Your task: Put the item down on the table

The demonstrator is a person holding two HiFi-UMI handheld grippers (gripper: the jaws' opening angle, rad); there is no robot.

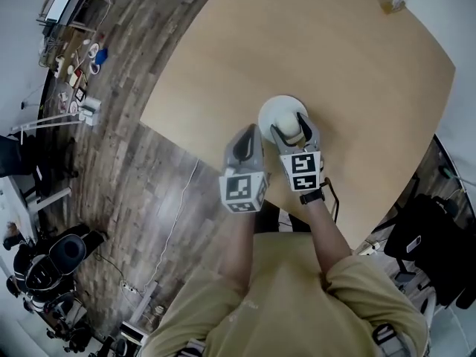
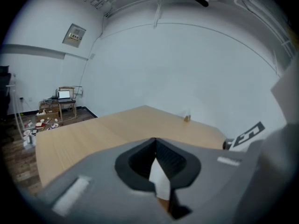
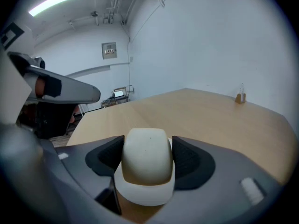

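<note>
A cream rounded item [image 1: 289, 128] [image 3: 146, 155] sits between the pads of my right gripper [image 1: 291, 130] [image 3: 147, 164], which is shut on it. Under it shows a white round rim [image 1: 277, 110] [image 3: 142, 195], like a plate or a brim; I cannot tell whether the two are one piece. Both hang over the near part of the light wooden table [image 1: 297, 43] [image 3: 210, 115]. My left gripper [image 1: 245, 143] [image 2: 157, 171] is beside the right one at the table's near edge, its jaws together. Only a white sliver shows through their gap.
A small brown object [image 1: 392, 6] [image 3: 240, 98] [image 2: 187, 118] stands at the table's far corner. Left of the table is wood floor with a cable [image 1: 178, 214], clutter [image 1: 82, 58] and a black chair [image 1: 52, 262]. A black bag [image 1: 431, 236] lies at the right.
</note>
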